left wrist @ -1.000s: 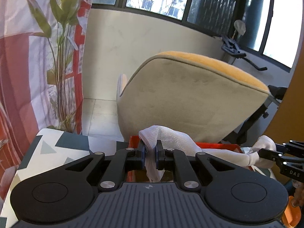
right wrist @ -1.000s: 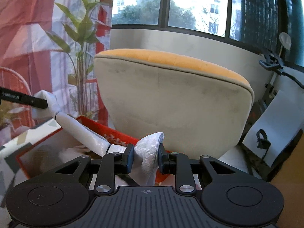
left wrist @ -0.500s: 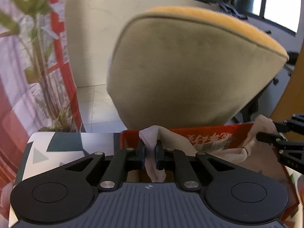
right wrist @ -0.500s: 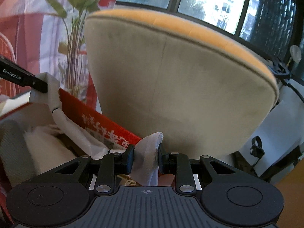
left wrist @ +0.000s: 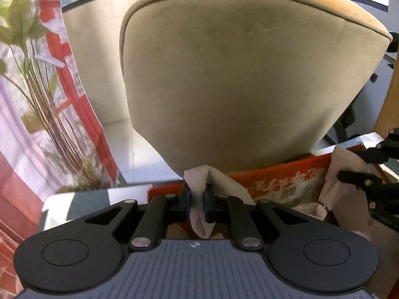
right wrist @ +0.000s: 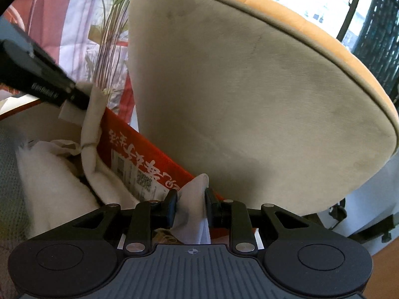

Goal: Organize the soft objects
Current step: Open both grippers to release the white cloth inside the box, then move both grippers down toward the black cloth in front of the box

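A: A beige chair back [left wrist: 237, 79] fills the background behind a red box [right wrist: 139, 149]. How are the grippers held?

B: Both are angled down over the box. The white cloth [left wrist: 199, 199] is pinched at one end by the left gripper [left wrist: 197, 200] and at the other by the right gripper [right wrist: 190, 205].

A: And in the right view only?

B: White fleece [right wrist: 54, 186] is seen in the box.

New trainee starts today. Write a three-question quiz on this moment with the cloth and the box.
1. True or false: both tongs grip the same white cloth.
2. Where does the cloth between the left tongs and the right tongs hang? A) over the red box B) on the chair C) on the floor
3. What else lies in the box?

Key
1. True: each pair is shut on one end.
2. A
3. Other white fabric, beside the hanging cloth.
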Tool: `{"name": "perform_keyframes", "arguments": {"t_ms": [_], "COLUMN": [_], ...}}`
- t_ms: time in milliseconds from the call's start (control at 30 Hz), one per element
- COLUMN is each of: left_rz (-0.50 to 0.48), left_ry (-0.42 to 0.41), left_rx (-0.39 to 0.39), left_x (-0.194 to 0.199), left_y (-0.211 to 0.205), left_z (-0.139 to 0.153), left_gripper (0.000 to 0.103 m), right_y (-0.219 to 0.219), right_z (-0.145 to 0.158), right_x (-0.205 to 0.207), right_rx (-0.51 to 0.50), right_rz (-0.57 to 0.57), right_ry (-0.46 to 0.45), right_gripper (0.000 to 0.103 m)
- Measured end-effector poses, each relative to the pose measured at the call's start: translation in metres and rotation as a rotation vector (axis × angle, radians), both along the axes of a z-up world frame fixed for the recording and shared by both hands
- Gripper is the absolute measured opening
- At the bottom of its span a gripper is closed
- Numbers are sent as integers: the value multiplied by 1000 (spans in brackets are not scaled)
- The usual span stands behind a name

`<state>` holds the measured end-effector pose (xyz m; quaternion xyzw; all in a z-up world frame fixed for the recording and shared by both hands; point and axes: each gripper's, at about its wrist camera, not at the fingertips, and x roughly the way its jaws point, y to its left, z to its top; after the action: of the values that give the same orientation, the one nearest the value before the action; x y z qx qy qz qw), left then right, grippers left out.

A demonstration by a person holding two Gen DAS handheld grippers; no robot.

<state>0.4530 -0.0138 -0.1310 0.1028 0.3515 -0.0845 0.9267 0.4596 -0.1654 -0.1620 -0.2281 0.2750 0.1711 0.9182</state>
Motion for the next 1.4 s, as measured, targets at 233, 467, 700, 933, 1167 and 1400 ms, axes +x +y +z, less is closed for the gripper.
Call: {"name": "perform_keyframes", "arguments": {"t_ms": [233, 467, 700, 933, 1167, 1400], "left_rz": [-108, -137, -140, -128, -98, -70], "left_ry": [76, 109, 55, -37, -66, -58], "left_rx": [62, 25, -43, -105, -171, -202], "left_x": [-3, -9, -37, -90, -144, -184], "left_y": [-17, -12, 5, 19, 26, 33], "left_z": [-10, -1, 28, 53, 54, 38], "left_gripper": [12, 46, 79, 97, 99, 99], "right_y": [10, 11, -10, -37, -59, -60], "right_z": [-7, 3, 28, 50, 57, 49], "right_x": [8, 1, -27, -69, -120, -160], "right_rx": [-20, 6, 152, 348, 446, 472], "right_rz": [15, -9, -81, -146, -201, -224], "right_ry": [79, 99, 91, 54, -3, -13], "right_gripper": [9, 10, 26, 75, 91, 102]}}
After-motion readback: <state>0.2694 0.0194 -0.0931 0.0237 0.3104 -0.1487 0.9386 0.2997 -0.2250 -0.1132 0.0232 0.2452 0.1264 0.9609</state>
